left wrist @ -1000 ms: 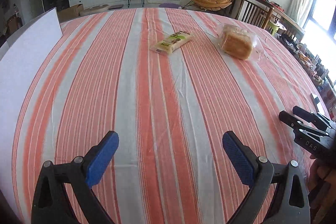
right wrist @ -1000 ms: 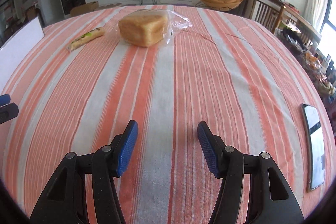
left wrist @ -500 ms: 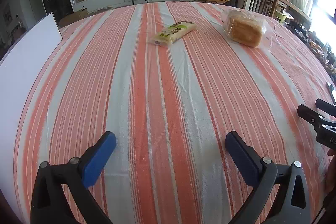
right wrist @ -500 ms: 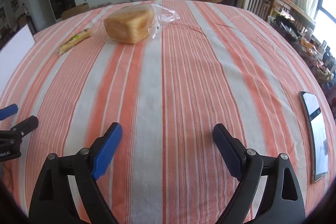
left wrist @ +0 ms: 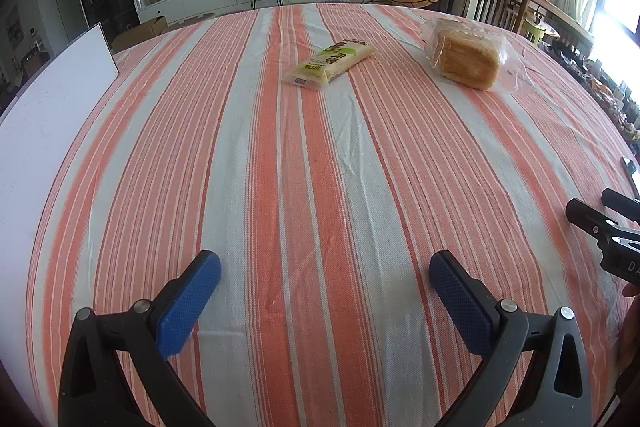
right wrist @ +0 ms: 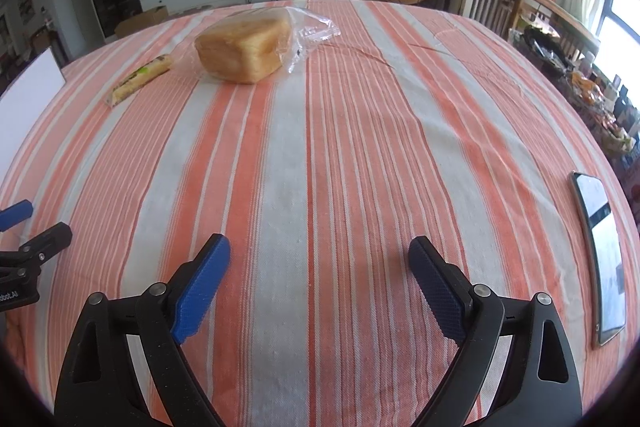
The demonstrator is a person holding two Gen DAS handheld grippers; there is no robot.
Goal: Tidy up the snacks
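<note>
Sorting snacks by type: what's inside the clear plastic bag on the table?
A golden-brown bread loaf fills the clear bag, whose loose open end lies empty beside it. Its underside on the striped cloth is hidden.

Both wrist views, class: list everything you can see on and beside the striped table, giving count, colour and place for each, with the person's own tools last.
Orange-and-white striped tablecloth: one, covering the table.
Loaf of sliced bread in clear plastic bag: one, golden brown, far side.
Flat yellow-green snack packet: one, beside the loaf, not touching it.
Black smartphone: one, near the table's right edge.
White board: one, left edge.
Left gripper: one, black with blue fingers, open, empty.
Right gripper: one, black with blue fingers, just opened wide, empty.
</note>
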